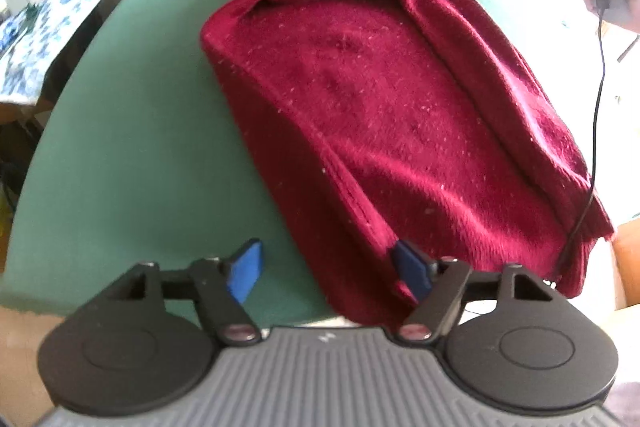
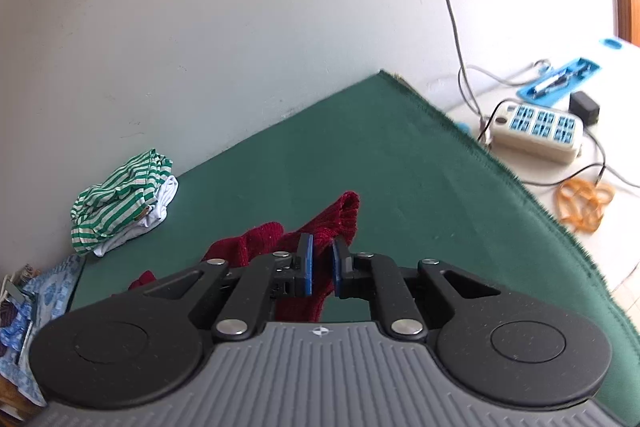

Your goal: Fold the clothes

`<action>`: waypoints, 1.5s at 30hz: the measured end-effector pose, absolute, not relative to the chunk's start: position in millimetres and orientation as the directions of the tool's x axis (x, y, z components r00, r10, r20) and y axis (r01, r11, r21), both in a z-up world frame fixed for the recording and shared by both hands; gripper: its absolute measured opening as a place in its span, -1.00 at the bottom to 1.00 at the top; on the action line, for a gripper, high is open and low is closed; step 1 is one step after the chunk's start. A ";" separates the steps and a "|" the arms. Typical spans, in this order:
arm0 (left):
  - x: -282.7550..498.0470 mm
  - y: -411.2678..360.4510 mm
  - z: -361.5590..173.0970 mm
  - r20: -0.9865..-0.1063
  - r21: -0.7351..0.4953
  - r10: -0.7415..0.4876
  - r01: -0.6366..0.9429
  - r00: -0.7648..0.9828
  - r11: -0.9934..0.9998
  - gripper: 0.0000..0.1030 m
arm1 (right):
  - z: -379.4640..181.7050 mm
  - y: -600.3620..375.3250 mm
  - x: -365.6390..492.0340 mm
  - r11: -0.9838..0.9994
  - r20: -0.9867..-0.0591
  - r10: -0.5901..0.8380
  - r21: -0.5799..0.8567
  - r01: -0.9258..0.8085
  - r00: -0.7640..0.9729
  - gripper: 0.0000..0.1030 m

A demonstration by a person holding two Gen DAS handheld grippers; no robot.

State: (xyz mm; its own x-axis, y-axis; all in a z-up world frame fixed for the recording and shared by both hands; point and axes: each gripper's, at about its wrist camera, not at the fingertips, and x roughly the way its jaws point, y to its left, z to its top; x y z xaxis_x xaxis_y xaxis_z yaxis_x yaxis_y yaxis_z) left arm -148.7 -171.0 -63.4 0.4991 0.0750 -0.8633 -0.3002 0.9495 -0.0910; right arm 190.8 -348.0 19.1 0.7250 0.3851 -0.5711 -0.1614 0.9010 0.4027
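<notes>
Green table cover: bare cloth lies left of the dark red sweater, whose near hem overhangs the table's near edge. Left gripper: blue pads spread wide, the right pad touching the hem. Right gripper: closed on the sleeve cuff, drawn taut at far right. Striped folded clothes occupy the far-left corner.

The fuzzy knitted sweater is deep crimson with pale lint flecks, the flat felt table cover plain green, the crumpled striped garment green-and-white.
</notes>
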 end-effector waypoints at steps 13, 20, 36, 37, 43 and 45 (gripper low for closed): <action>-159.1 -200.1 -55.9 -0.881 -0.095 0.165 -0.508 0.443 0.856 0.37 | -1.4 -352.6 213.9 0.851 -0.608 0.503 0.470 -0.233 0.614 -0.80; -145.9 -250.0 -54.1 -0.873 -0.009 0.282 -0.591 0.397 0.806 0.06 | -22.1 -350.4 226.0 0.824 -0.638 0.565 0.472 -0.315 0.523 -0.79; -149.9 -264.7 -59.9 -0.840 -0.029 0.376 -0.724 0.391 0.689 -0.99 | -27.9 -345.9 232.5 0.773 -0.624 0.633 0.481 -0.413 0.458 -0.79; -150.5 -266.6 -56.8 -0.833 -0.019 0.386 -0.718 0.396 0.695 -0.99 | -27.3 -346.6 233.1 0.771 -0.622 0.635 0.482 -0.415 0.457 -0.79; -149.8 -279.9 -31.6 -0.774 0.140 0.503 -0.670 0.386 0.729 -0.99 | -15.6 -349.4 240.6 0.755 -0.590 0.656 0.498 -0.427 0.471 -0.82; -148.2 -285.0 -25.4 -0.751 0.221 0.544 -0.635 0.373 0.741 -0.99 | -7.9 -349.7 246.2 0.747 -0.573 0.665 0.511 -0.425 0.479 -0.86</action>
